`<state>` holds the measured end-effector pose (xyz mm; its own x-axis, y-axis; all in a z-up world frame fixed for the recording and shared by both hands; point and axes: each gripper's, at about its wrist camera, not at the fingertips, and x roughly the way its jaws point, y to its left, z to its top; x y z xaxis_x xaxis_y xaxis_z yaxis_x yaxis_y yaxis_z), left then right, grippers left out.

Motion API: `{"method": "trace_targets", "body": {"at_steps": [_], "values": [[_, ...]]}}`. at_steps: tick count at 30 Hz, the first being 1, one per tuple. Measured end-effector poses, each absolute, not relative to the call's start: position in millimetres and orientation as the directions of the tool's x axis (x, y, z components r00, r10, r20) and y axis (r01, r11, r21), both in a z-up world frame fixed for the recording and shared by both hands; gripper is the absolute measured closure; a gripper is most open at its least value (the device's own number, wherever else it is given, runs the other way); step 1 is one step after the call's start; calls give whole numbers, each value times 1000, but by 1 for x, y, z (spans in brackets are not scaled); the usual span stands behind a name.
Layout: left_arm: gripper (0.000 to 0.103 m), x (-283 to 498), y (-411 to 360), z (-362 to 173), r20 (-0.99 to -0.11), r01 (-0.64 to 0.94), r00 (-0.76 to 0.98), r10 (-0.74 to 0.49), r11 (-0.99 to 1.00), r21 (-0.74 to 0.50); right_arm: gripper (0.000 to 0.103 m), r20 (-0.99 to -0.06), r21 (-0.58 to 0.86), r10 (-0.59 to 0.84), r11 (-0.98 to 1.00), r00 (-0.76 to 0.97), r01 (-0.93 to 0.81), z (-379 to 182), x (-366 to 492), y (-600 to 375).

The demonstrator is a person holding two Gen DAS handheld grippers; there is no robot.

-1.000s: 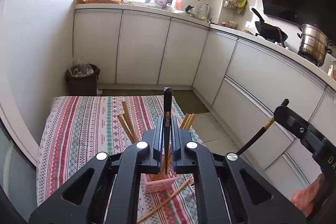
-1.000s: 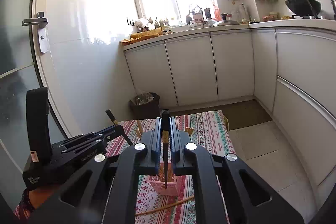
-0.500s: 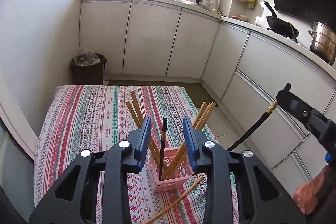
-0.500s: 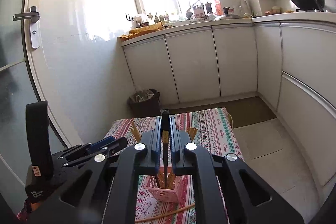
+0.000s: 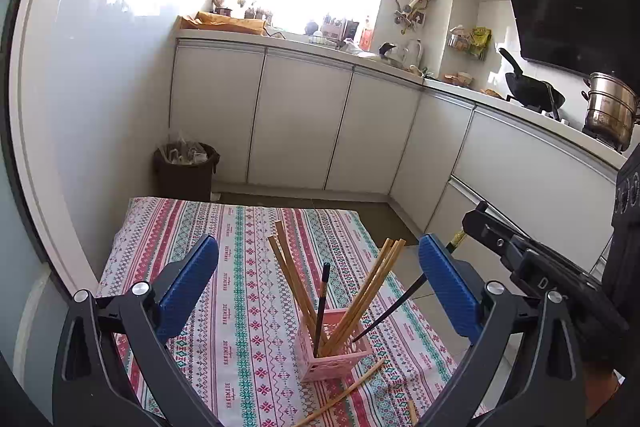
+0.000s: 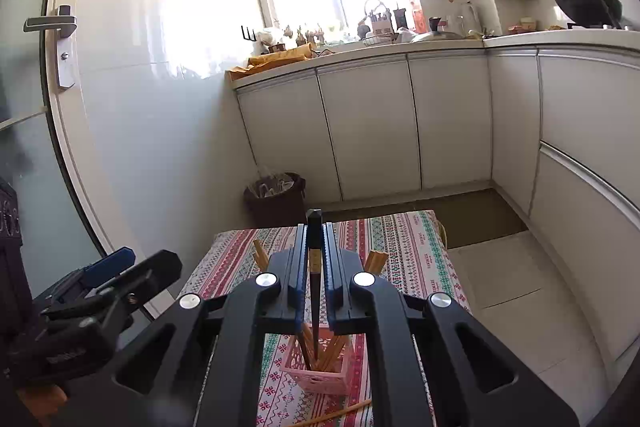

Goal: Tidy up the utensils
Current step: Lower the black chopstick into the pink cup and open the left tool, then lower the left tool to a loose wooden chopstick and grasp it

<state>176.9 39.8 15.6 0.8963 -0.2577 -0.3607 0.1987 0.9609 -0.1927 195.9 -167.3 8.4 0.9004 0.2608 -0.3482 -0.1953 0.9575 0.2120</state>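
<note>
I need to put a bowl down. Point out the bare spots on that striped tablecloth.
Free: the far half of the tablecloth, between its trash-bin end and the pink holder, and the left strip beside the open left gripper. Crowded: the near right, with the holder, loose wooden chopsticks and the right gripper lowering a black chopstick.

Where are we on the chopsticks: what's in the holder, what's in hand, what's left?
Done: several wooden chopsticks and one black chopstick stand in the pink holder. The left tongs are open and empty. In hand: the right tongs are shut on a second black chopstick, its tip over the holder. Left: at least one wooden chopstick lies on the tablecloth.
</note>
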Motion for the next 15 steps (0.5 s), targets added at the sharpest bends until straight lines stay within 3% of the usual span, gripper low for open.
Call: {"method": "trace_targets", "body": {"at_steps": [15], "values": [[7, 165, 62, 24, -337, 159, 914, -226, 964, -214, 95, -388, 181, 247, 965, 888, -189, -36, 222, -144]]}}
